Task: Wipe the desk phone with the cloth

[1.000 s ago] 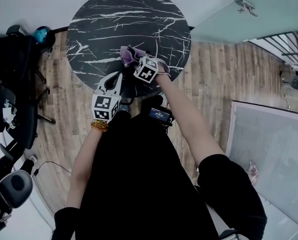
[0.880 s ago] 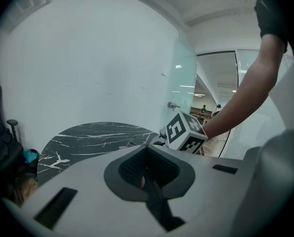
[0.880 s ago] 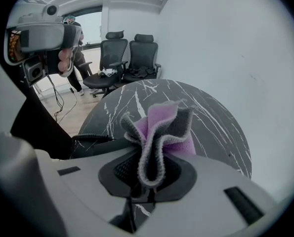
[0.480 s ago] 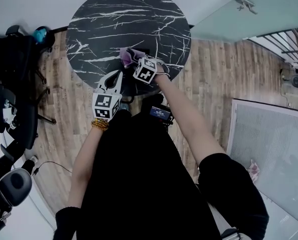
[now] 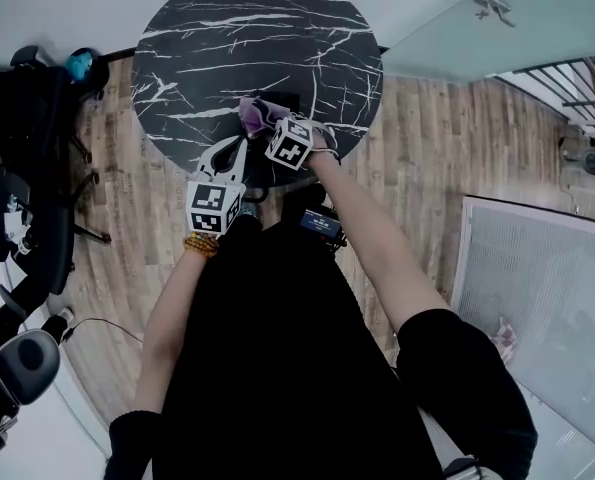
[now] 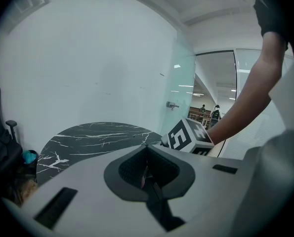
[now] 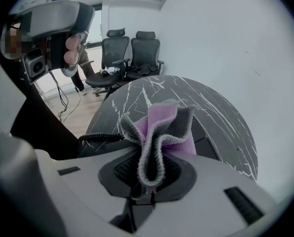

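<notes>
On the round black marble table (image 5: 227, 38), near its front edge, stands the black desk phone (image 7: 213, 137); its coiled cord (image 7: 95, 138) lies at the left. My right gripper (image 5: 269, 123) is shut on a bunched purple and grey cloth (image 7: 159, 127), also seen as a purple bunch of cloth (image 5: 255, 114), held just over the phone. The cloth hides most of the phone in the head view. My left gripper (image 5: 235, 150) hovers at the table's near edge, beside the right one. Its jaws are shut with nothing in them, as the left gripper view (image 6: 147, 154) shows.
Black office chairs (image 5: 27, 118) stand left of the table on the wooden floor (image 5: 427, 148); two more chairs (image 7: 132, 58) stand behind it. A glass wall (image 5: 497, 28) runs at the right. A small black device (image 5: 320, 226) hangs at the person's waist.
The right gripper and the cloth have shifted only slightly over the phone. The left gripper has edged a little closer to the table.
</notes>
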`<control>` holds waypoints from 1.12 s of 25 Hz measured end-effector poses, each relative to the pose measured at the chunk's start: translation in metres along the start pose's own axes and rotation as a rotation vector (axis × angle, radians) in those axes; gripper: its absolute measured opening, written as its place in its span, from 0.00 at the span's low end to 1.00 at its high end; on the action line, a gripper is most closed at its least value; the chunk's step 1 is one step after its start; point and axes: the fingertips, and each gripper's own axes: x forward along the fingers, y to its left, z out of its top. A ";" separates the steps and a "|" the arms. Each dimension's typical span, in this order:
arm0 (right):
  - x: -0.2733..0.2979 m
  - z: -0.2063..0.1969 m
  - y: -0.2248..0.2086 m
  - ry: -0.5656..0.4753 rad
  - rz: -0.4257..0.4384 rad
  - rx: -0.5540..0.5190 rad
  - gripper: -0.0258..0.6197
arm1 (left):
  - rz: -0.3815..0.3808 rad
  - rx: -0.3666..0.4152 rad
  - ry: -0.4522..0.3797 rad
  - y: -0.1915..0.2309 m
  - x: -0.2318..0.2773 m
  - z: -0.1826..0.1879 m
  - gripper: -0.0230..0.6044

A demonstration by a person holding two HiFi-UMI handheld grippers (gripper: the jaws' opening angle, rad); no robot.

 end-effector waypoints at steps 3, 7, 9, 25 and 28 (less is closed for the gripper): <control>0.000 0.000 0.004 0.000 0.007 0.016 0.12 | -0.006 0.002 0.004 -0.002 0.001 -0.001 0.06; 0.003 -0.001 0.012 0.002 0.009 0.034 0.12 | -0.009 0.002 0.007 -0.002 0.002 -0.002 0.06; 0.005 -0.001 0.017 0.000 0.018 0.040 0.12 | -0.011 0.003 0.007 -0.003 0.002 -0.002 0.06; 0.007 -0.003 0.032 -0.010 0.063 0.047 0.12 | -0.012 0.002 0.015 -0.001 -0.001 -0.006 0.06; 0.008 -0.003 0.035 -0.010 0.074 0.043 0.12 | -0.011 0.003 0.017 0.000 -0.001 -0.005 0.06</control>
